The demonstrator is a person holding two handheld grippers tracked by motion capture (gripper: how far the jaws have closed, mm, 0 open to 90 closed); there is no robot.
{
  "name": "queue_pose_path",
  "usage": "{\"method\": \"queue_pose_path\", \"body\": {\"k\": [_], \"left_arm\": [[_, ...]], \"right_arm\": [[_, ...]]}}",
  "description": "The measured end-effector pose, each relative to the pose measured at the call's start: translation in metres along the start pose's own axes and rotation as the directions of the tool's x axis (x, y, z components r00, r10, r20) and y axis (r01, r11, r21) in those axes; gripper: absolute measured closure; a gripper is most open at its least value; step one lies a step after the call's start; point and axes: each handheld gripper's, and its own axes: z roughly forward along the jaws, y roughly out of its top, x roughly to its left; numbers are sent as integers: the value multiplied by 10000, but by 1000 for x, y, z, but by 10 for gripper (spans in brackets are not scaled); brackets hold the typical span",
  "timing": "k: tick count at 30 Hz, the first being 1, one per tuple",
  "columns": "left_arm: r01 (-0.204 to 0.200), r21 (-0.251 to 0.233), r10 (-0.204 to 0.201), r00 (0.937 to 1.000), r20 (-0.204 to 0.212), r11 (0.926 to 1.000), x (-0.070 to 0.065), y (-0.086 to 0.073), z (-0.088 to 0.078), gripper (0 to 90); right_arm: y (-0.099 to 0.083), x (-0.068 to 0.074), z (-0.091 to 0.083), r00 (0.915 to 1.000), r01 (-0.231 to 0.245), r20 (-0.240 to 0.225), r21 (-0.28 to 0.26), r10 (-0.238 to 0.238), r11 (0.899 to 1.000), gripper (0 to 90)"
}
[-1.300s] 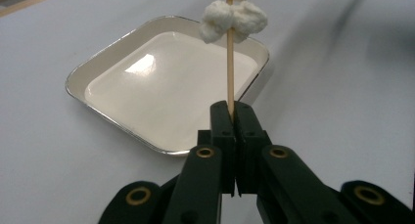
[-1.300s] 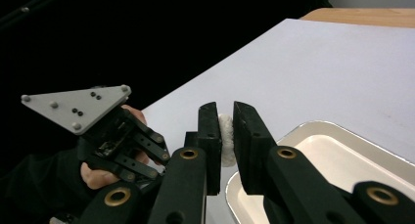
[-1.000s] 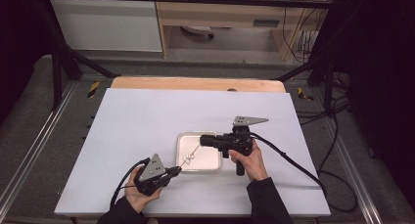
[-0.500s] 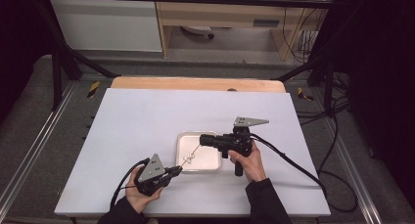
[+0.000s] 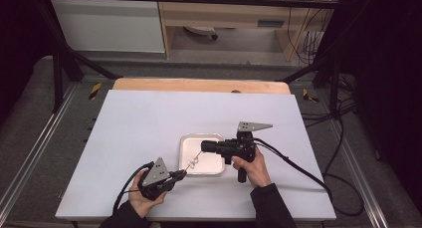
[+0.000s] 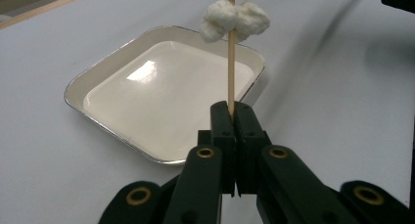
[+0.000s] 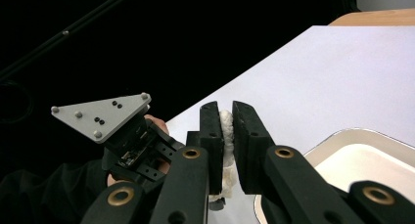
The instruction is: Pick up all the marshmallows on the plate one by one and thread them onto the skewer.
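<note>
My left gripper (image 6: pixel 234 109) is clamped on the base of a thin wooden skewer (image 6: pixel 231 62) threaded with white fluffy marshmallow pieces (image 6: pixel 234 18), held over the shallow white rectangular tray (image 6: pixel 98 82). My right gripper (image 7: pixel 226 117) squeezes the top white marshmallow piece (image 7: pixel 226 123) on that skewer.

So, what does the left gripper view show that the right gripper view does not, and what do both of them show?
Left gripper view: the left gripper shut on a thin wooden skewer, with a white marshmallow-like piece threaded on it above the whole white tray.

Right gripper view: the right gripper shut on a white soft piece, with the other gripper's grey three-cornered plate and the hand beneath it.

Both: the white table and part of the tray.
</note>
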Motion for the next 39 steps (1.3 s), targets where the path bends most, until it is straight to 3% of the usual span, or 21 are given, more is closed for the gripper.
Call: {"method": "queue_pose_path", "body": {"k": [11, 31, 39], "left_arm": [[223, 15, -223, 9996, 154, 9998, -1, 0, 2, 890], [390, 166, -394, 9989, 265, 9991, -3, 1, 5, 890], [583, 147, -587, 9978, 305, 9982, 0, 0, 5, 889]], "right_arm": [[-7, 2, 3, 9989, 362, 310, -85, -359, 9993, 838], [-14, 2, 8, 9967, 738, 336, -23, -737, 9973, 832], [-14, 2, 8, 9956, 680, 615, 348, -701, 9971, 805]]}}
